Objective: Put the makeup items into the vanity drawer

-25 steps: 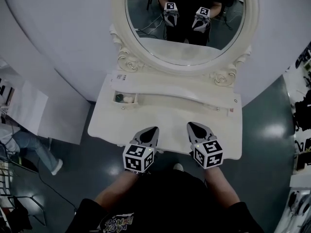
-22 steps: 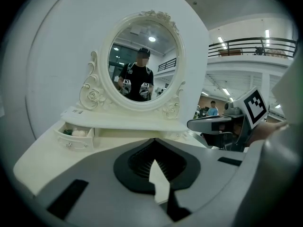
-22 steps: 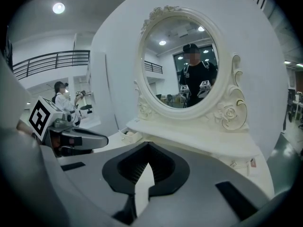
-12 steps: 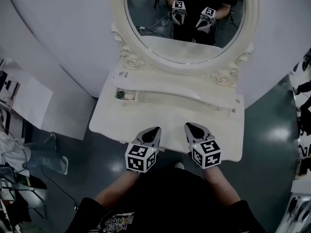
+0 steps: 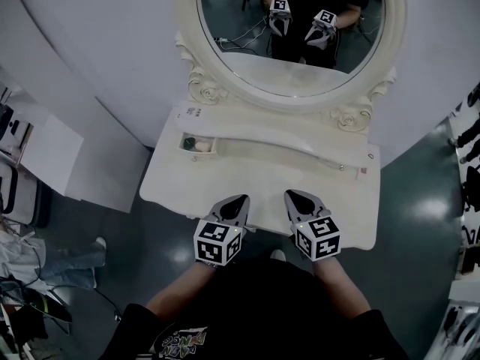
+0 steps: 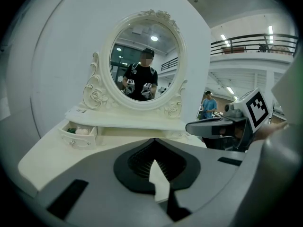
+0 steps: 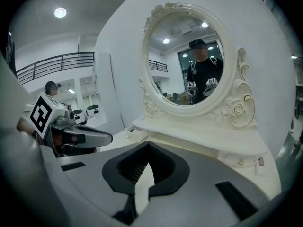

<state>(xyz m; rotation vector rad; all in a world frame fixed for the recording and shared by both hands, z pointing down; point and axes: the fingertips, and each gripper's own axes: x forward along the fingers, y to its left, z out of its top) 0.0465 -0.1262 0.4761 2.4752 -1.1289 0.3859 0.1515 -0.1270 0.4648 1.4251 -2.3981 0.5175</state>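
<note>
Cream-white tabletop (image 5: 255,175), with its small drawer (image 5: 198,153) standing open. The makeup items (image 5: 201,148), one green and one pale, lie inside that drawer. My left tool (image 5: 241,199) hangs over the tabletop's front edge, well apart from the drawer on my side of it, jaws together on nothing. My right tool (image 5: 288,194) is farther from the drawer, just beside the left one, likewise closed and empty. Behind the drawer stands the oval mirror (image 5: 292,36).
</note>
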